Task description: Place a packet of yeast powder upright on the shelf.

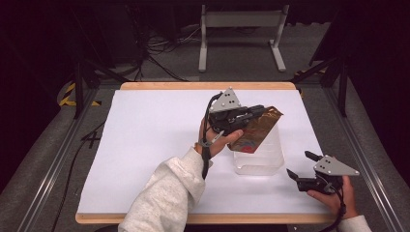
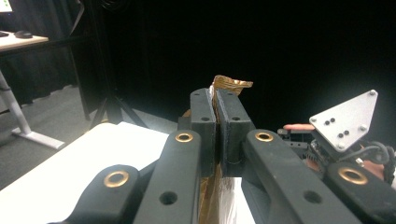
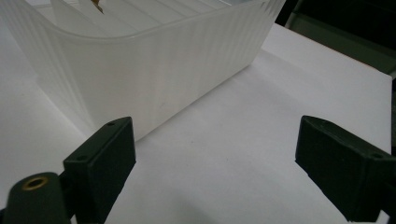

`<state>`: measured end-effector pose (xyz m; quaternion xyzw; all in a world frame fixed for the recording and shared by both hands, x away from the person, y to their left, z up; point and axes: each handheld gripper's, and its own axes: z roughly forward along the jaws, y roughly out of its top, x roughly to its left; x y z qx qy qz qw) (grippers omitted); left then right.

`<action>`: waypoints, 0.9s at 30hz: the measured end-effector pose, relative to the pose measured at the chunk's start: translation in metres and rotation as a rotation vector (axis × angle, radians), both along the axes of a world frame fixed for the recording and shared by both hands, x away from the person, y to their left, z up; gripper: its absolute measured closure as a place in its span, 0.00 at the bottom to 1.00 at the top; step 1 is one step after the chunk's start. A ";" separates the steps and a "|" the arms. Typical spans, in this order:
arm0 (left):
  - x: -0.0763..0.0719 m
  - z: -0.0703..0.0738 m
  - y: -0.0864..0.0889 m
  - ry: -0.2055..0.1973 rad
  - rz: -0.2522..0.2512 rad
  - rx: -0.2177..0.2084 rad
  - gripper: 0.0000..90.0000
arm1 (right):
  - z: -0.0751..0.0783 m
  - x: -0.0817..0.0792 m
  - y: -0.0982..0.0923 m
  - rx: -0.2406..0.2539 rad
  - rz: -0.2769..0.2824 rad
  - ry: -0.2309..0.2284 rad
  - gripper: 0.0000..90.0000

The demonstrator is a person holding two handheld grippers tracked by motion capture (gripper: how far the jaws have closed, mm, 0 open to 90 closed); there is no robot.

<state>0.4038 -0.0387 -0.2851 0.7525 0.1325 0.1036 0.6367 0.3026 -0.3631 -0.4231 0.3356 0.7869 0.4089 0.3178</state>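
A brown-and-gold foil packet (image 1: 260, 126) hangs tilted over a clear ribbed plastic tub (image 1: 261, 160) on the white table. My left gripper (image 1: 256, 114) is shut on the packet's upper edge. In the left gripper view the jaws (image 2: 216, 100) are pressed together, with the crumpled packet edge (image 2: 232, 84) sticking out above them. My right gripper (image 1: 300, 163) rests low at the table's front right, just right of the tub, open and holding nothing. In the right gripper view its jaws (image 3: 217, 140) stand wide apart facing the tub wall (image 3: 154, 70), clear of it.
The white sheet (image 1: 154, 145) covers a wooden-edged tabletop with broad free room to the left. Metal rails run along both sides. A white desk frame (image 1: 241, 19) and cables lie on the floor beyond the far edge.
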 end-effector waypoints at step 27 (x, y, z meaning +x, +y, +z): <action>0.001 -0.046 -0.017 0.071 -0.061 -0.057 0.96 | -0.001 0.000 0.000 -0.003 0.002 0.008 0.14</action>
